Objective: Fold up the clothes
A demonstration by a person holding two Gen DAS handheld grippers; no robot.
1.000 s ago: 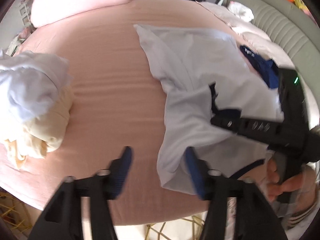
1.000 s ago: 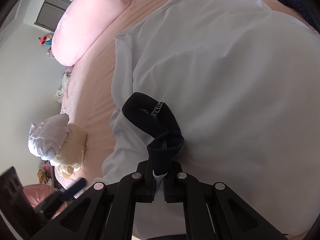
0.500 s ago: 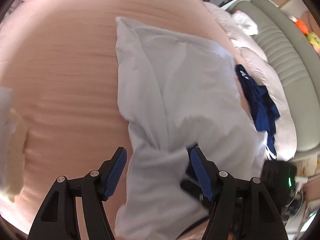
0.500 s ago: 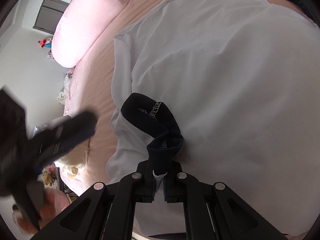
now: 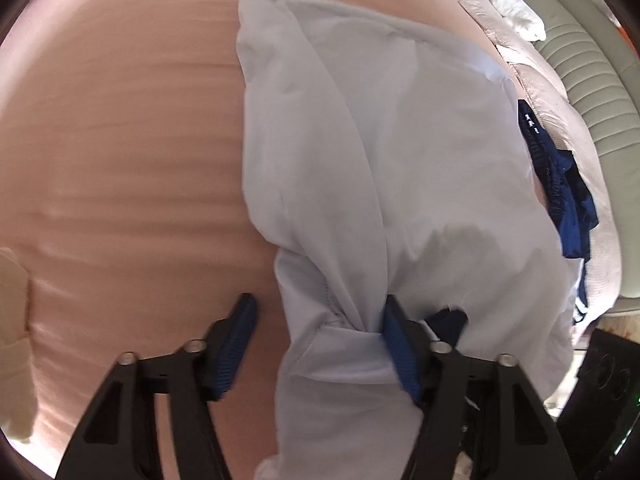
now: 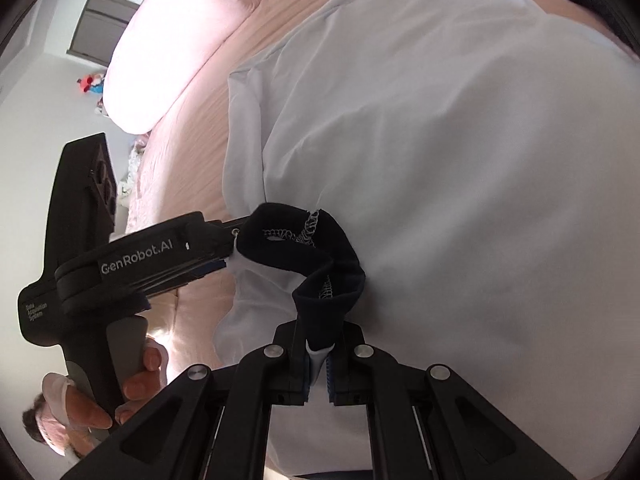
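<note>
Left tongs closing around the smooth white shirt's bunched sleeve; right tongs pinching its ribbed navy collar on the pink bed.

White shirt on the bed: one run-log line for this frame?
task: fold clothes | right claw: shut on dark collar | left claw: closing, white shirt sleeve between pads | surface: pink bed

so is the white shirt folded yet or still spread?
Mostly spread. The white shirt lies open across the bed, only its left edge lapped over; sleeve bunched between the closing left gripper.
</note>
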